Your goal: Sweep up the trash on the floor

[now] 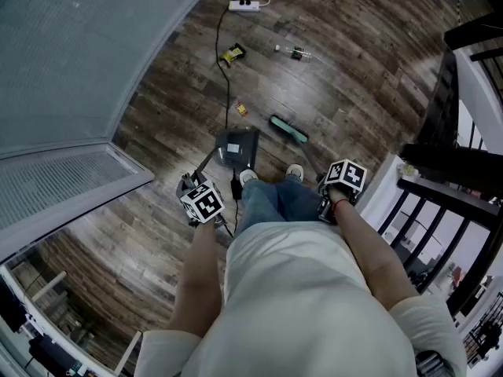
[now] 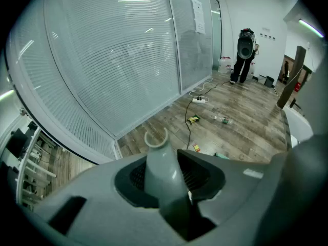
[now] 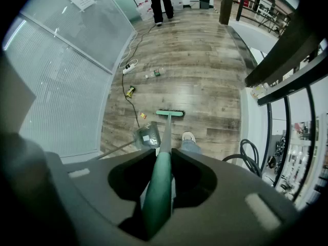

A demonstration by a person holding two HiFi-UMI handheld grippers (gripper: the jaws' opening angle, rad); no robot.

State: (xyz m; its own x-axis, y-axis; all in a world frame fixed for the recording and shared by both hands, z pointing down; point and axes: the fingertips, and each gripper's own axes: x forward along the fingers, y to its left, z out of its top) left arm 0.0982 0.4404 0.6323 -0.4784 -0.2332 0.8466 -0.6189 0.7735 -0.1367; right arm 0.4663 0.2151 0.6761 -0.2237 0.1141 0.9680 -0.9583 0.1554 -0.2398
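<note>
Where the dark wood-plank floor (image 1: pixel 354 69) runs out ahead of the person's feet, three bits of trash lie apart from one another. A yellow-and-black wrapper (image 1: pixel 233 53) lies beside a thin black cable (image 1: pixel 228 93), a small clear bottle (image 1: pixel 297 52) lies to its right, and a small orange-yellow scrap (image 1: pixel 241 109) lies nearer the person, just beside the same cable.

Between the scrap and the person's pale shoes, the green brush head (image 1: pixel 289 129) of a long-handled broom rests on the floor, with none of the trash touching it. A grey plastic dustpan (image 1: pixel 238 146) sits just to its left, close to the shoes.

The right tongs (image 3: pixel 159 188) are closed around the green broom handle (image 3: pixel 165 137), which runs straight down to the brush head. The left tongs (image 2: pixel 165 191) are clamped on the grey dustpan handle (image 2: pixel 160 163), which ends in an open clip.

Farther out, the cable leads to a white power strip (image 1: pixel 244 5). A glass wall with pale blinds (image 1: pixel 71 61) borders the floor on the left, and a black railing (image 1: pixel 440 171) on the right. At the far end of the room another person (image 2: pixel 246 55) stands.
</note>
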